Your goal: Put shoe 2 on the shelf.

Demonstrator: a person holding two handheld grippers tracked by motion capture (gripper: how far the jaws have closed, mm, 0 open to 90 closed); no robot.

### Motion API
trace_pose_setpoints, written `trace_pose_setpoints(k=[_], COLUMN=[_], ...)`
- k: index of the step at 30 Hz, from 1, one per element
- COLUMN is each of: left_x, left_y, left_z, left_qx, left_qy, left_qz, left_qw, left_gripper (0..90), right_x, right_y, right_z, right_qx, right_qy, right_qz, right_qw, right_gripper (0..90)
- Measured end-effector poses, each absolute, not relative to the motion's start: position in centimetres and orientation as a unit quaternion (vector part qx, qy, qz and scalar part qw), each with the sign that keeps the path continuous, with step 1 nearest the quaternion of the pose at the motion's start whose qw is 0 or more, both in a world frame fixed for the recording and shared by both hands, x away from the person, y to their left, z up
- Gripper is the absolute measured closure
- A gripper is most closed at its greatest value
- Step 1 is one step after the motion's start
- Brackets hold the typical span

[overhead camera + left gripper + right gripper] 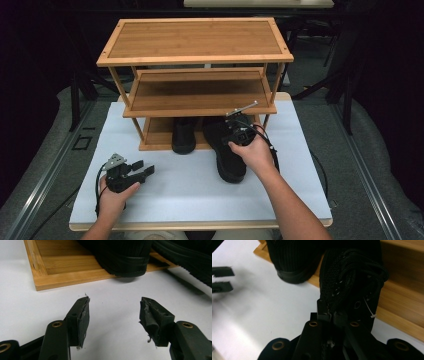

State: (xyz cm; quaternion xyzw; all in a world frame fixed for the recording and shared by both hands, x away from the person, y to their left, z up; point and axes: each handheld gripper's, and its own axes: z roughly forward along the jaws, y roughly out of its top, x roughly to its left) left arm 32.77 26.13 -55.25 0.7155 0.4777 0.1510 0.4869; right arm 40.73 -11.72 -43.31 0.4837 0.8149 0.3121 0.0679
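Right tongs grip second shoe, heel out from rack, toe toward bottom shelf.

Left tongs (145, 171) lie released on the desk (190, 195), in front-left of the rack (195, 55). Right tongs (331, 315) are clenched on the shoe (227, 150) collar; its long axis points into the bottom shelf (155, 135), beside the other shoe (183, 135) already there.

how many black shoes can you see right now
2: one shoe sits on the rack's bottom shelf; the other shoe, half on the table, is clamped by the right gripper.
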Motion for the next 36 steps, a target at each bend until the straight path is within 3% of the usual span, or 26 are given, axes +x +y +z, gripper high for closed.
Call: trace_pose_setpoints(k=[8, 11, 16, 17, 19, 26, 28, 32, 36], left_x=[32.8, 32.8, 32.8, 32.8, 32.7, 32.7, 32.7, 32.7, 32.7], left_y=[26.2, 26.2, 26.2, 26.1, 26.1, 26.0, 25.9, 25.9, 25.8], left_z=[-55.2, -55.3, -55.3, -55.3, -55.3, -55.3, -55.3, -55.3, -55.4], left_qx=[0.714, 0.715, 0.717, 0.715, 0.717, 0.717, 0.717, 0.718, 0.719], left_qy=[0.478, 0.478, 0.477, 0.477, 0.478, 0.476, 0.474, 0.474, 0.474], left_qz=[0.153, 0.152, 0.149, 0.151, 0.152, 0.153, 0.157, 0.157, 0.155], left_qw=[0.488, 0.488, 0.486, 0.488, 0.485, 0.486, 0.486, 0.484, 0.485], left_gripper=[41.5, 41.5, 41.5, 41.5, 41.5, 41.5, 41.5, 41.5, 41.5], right_x=[42.0, 41.9, 41.1, 40.5, 39.5, 36.0, 34.3, 32.4, 30.2], right_y=[-9.3, -8.6, -8.7, -9.1, -9.7, -12.3, -13.6, -15.0, -15.9], right_z=[-44.9, -45.3, -44.7, -44.1, -43.5, -42.8, -43.4, -44.8, -48.4], right_qx=[0.504, 0.493, 0.479, 0.471, 0.464, 0.424, 0.413, 0.406, 0.4], right_qy=[0.802, 0.806, 0.809, 0.807, 0.8, 0.789, 0.776, 0.759, 0.758], right_qz=[0.317, 0.32, 0.333, 0.347, 0.368, 0.425, 0.45, 0.481, 0.488], right_qw=[0.056, 0.068, 0.077, 0.083, 0.095, 0.13, 0.158, 0.165, 0.166], right_gripper=[86.2, 73.1, 66.5, 60.3, 56.4, 50.0, 48.4, 46.6, 45.6])
